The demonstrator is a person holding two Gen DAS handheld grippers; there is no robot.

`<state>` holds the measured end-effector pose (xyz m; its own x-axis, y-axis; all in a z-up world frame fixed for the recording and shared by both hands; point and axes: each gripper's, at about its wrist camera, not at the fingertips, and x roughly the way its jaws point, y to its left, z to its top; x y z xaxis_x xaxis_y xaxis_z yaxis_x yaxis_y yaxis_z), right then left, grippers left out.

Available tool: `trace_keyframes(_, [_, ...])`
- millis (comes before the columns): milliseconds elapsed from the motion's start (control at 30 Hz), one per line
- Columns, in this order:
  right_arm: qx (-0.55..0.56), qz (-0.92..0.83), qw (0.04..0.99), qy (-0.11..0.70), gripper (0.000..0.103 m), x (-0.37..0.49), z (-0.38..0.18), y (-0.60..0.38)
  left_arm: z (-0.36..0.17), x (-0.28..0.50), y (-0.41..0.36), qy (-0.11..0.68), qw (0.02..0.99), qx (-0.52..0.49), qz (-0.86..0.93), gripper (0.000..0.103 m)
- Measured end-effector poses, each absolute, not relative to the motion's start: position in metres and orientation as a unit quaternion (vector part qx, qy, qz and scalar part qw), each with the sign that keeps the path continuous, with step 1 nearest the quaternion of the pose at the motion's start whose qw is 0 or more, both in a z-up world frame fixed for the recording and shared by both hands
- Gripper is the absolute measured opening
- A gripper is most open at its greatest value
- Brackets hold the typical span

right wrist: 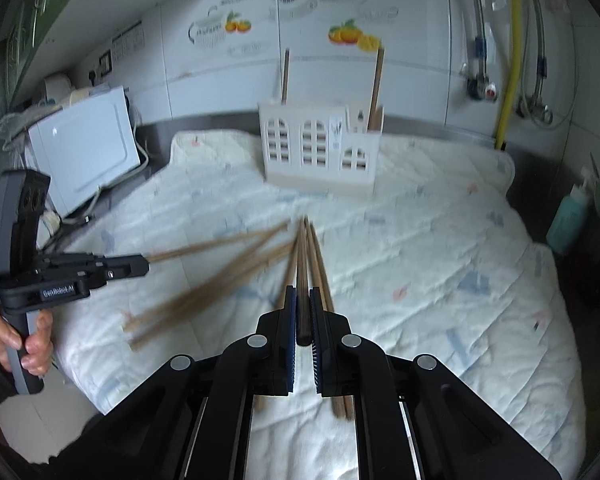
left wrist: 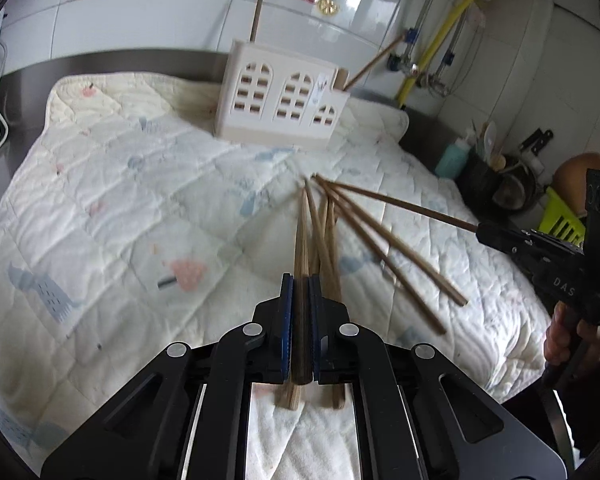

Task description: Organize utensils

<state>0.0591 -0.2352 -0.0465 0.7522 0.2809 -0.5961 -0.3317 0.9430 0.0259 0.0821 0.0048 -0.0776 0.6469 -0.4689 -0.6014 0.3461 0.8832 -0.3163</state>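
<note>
From your left wrist view, your left gripper (left wrist: 300, 280) is pinching one wooden chopstick (left wrist: 301, 248) between its blue pads. Loose chopsticks (left wrist: 364, 240) fan out mid-quilt (left wrist: 120, 184), and the white holder (left wrist: 280, 104) stands near the quilt's far edge. Your right gripper (left wrist: 480, 230) grips another stick at the right.

From your right wrist view, your right gripper (right wrist: 303, 300) is clamped on a dark chopstick (right wrist: 302, 264). The holder (right wrist: 320, 148) stands at the far edge with two sticks upright in it.
</note>
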Motion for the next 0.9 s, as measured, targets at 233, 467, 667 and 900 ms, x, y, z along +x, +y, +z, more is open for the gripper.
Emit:
trace_keyframes(233, [-0.030, 0.178, 0.943, 0.279, 0.007, 0.081, -0.002, -0.234, -0.048, 0.093, 0.002, 0.322, 0.915, -0.067, -0.233, 0.006])
trace_keyframes(467, [-0.046, 0.185, 0.946, 0.262, 0.006, 0.117, 0.053, -0.235, -0.027, 0.109, 0.003, 0.310, 0.921, -0.052, -0.230, 0.006])
trace_keyframes(667, [-0.050, 0.175, 0.954, 0.238, 0.006, 0.157, 0.110, -0.240, -0.008, 0.124, 0.007, 0.298, 0.925, -0.052, -0.231, 0.006])
trace_keyframes(900, [-0.041, 0.175, 0.964, 0.198, 0.006, 0.190, 0.155, -0.230, -0.014, 0.126, 0.010, 0.314, 0.917, -0.050, -0.239, 0.006])
